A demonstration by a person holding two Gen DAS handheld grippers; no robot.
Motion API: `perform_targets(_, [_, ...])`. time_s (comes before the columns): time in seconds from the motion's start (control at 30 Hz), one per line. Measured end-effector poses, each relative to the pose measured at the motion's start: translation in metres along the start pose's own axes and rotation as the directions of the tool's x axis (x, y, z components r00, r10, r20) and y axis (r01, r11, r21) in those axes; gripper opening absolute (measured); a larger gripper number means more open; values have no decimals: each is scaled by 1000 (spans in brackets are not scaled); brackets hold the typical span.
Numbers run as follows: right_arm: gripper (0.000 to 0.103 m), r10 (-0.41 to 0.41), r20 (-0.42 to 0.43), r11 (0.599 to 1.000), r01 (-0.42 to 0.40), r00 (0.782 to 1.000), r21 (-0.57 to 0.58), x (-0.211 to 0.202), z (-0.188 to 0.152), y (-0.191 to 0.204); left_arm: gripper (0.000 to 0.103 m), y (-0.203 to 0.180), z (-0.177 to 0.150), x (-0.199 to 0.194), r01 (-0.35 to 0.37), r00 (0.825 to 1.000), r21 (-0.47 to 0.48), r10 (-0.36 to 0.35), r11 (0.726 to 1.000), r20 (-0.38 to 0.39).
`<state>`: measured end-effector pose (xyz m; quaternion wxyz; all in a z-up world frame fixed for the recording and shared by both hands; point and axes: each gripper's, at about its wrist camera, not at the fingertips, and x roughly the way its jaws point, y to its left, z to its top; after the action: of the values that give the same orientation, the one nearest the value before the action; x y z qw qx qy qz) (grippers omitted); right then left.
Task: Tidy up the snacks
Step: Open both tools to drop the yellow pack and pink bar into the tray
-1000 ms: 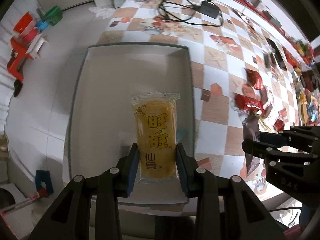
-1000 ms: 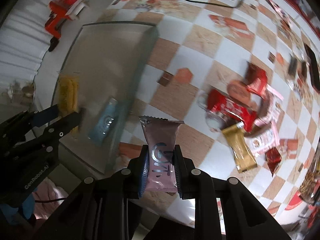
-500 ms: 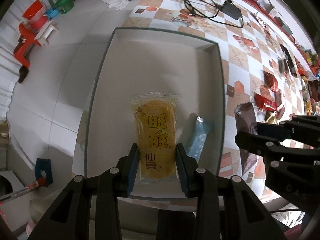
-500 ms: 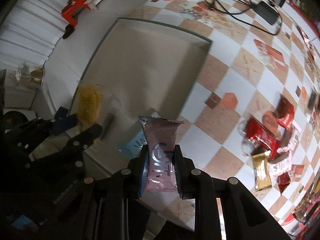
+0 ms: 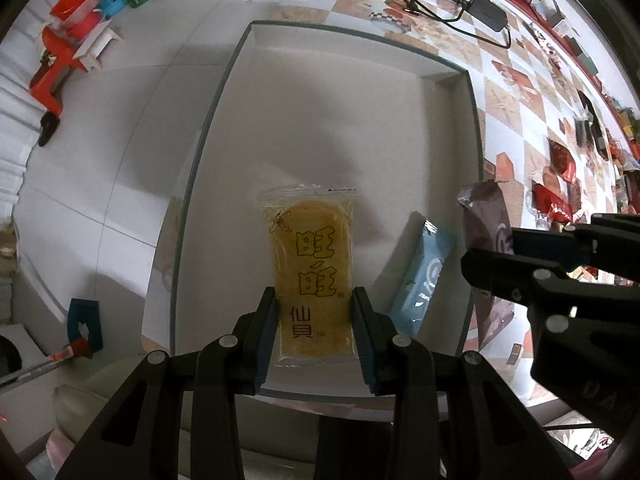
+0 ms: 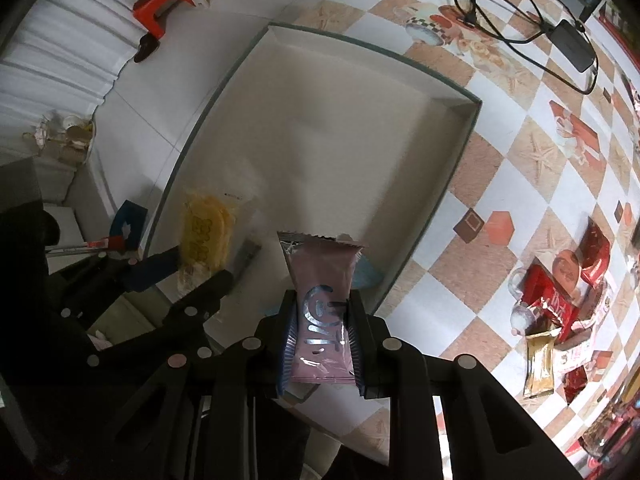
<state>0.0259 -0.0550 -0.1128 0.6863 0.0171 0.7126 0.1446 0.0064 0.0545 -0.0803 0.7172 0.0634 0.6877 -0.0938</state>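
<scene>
The left gripper [image 5: 314, 332] is closed on a yellow rice-cracker packet [image 5: 310, 276], its blue-padded fingers [image 5: 267, 332] pinching the packet's near end, and it holds the packet over the near part of a shallow white tray [image 5: 474, 128]. The right gripper [image 6: 321, 340] is clamped on a pink snack packet [image 6: 322, 308], held above the tray's near right corner. A light blue snack packet [image 5: 420, 276] lies inside the tray against its right wall, just right of the yellow packet. The tray sits on the left edge of a checkered tabletop [image 6: 500, 168]. Well to the right, a pile of red and gold snacks [image 6: 556, 312] lies on the tabletop, and a black cable with adapter [image 6: 568, 40] rests at the far end.
</scene>
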Motion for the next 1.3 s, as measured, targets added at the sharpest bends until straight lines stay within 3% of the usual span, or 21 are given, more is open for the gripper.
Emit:
perform_targets(0.17, [25,-4,-27,1000,4,1000,-1,8,7,4,43,-1,-1,4,2,1000,-4,-2,1000,-8])
perform_targets(0.23, [25,-8,-36,1000,8,999,-11,11,10,7,53,-1,-1,5,-1,1000,-8,1,1000,-14])
perform_targets(0.3, [25,-11,-47,1000,11,999,-19,14,12,9,69,0,-3,5,-3,1000,-15,3,1000,-12])
perform_targets(0.4, [27,-13,-67,1000,12,998,-15,19,14,11,77,1,-4,4,-7,1000,-28,7,1000,-12])
perform_targets(0.43, [31,-15,-73,1000,15,997,-10,21,15,11,78,1,-4,5,-8,1000,-32,8,999,-13])
perform_targets(0.5, [72,-25,-76,1000,25,997,0,23,14,10,78,2,-4,5,-14,1000,-39,13,999,-18])
perform_targets(0.67, [76,-40,-71,999,40,997,0,24,9,5,79,3,-5,6,-9,999,-38,8,999,-31])
perform_targets(0.73, [91,-61,-75,998,62,995,10,25,6,0,79,-2,-8,4,-15,999,-23,14,1000,-30])
perform_targets(0.77, [103,-70,-72,997,71,995,21,25,4,-5,79,-4,-8,4,-14,999,-17,14,1000,-30])
perform_targets(1.0, [103,-59,-73,995,65,996,81,21,-17,-37,79,-19,-8,0,-41,999,35,42,999,-31])
perform_targets(1.3, [103,12,-80,961,10,997,276,20,-55,-95,79,-48,-4,-6,-80,996,121,85,989,-37])
